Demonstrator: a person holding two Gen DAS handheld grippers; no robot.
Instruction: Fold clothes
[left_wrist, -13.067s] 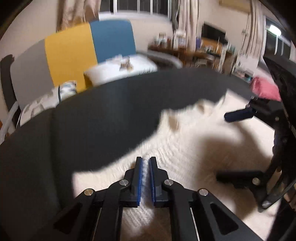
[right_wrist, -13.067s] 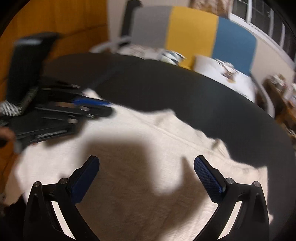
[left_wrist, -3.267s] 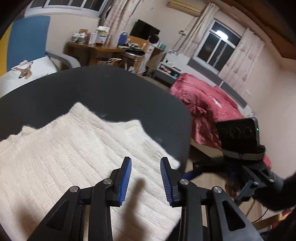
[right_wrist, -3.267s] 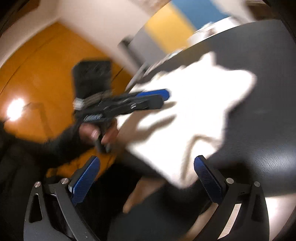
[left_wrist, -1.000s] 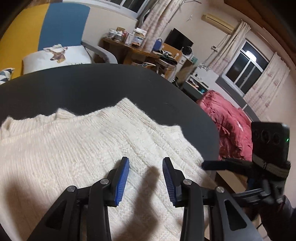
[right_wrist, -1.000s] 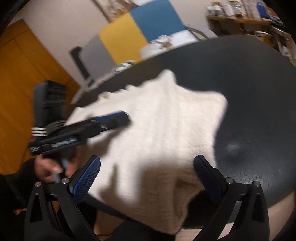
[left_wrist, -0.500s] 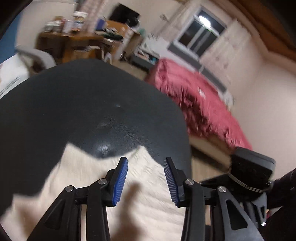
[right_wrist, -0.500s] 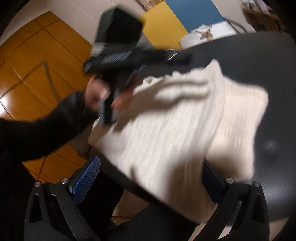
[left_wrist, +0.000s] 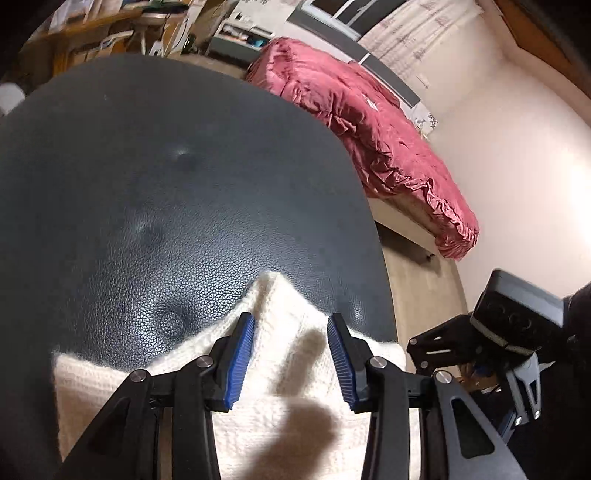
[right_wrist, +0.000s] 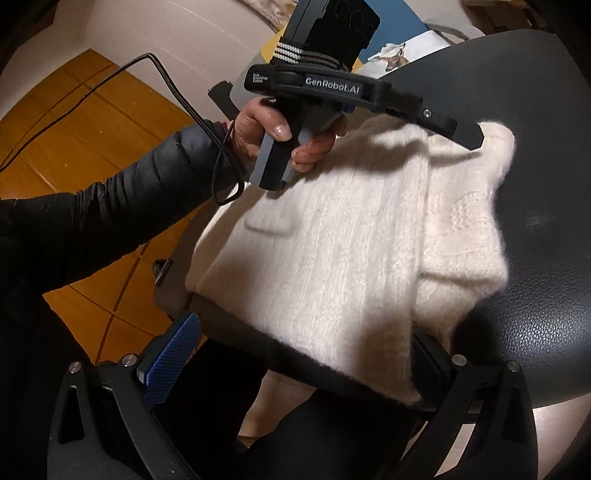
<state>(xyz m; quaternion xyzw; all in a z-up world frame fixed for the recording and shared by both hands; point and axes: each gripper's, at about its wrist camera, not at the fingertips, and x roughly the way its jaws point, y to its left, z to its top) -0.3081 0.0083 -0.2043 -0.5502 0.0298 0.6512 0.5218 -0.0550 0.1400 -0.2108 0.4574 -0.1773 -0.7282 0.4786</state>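
Note:
A cream knitted sweater (right_wrist: 351, 236) lies folded on the black leather table (right_wrist: 535, 177), one edge hanging over the near rim. In the left wrist view a corner of the sweater (left_wrist: 288, 314) sits between the blue pads of my left gripper (left_wrist: 291, 354), which is open just above it. My right gripper (right_wrist: 295, 354) is wide open at the table's near edge; its left pad (right_wrist: 170, 354) is off the table and its right finger is hidden behind the sweater's hanging edge. A hand (right_wrist: 273, 129) holds the left gripper's handle over the sweater.
A red quilt (left_wrist: 369, 118) covers a bed beyond the table. A cluttered desk (left_wrist: 96, 29) stands at the far left. A wooden floor (right_wrist: 74, 147) and a dark sleeve (right_wrist: 110, 221) fill the left of the right wrist view. Bare black tabletop (left_wrist: 147, 166) lies ahead.
My left gripper has swung to the sweater's right corner and dropped close over it. My right gripper has stayed wide open and moved in to the sweater's near hanging edge.

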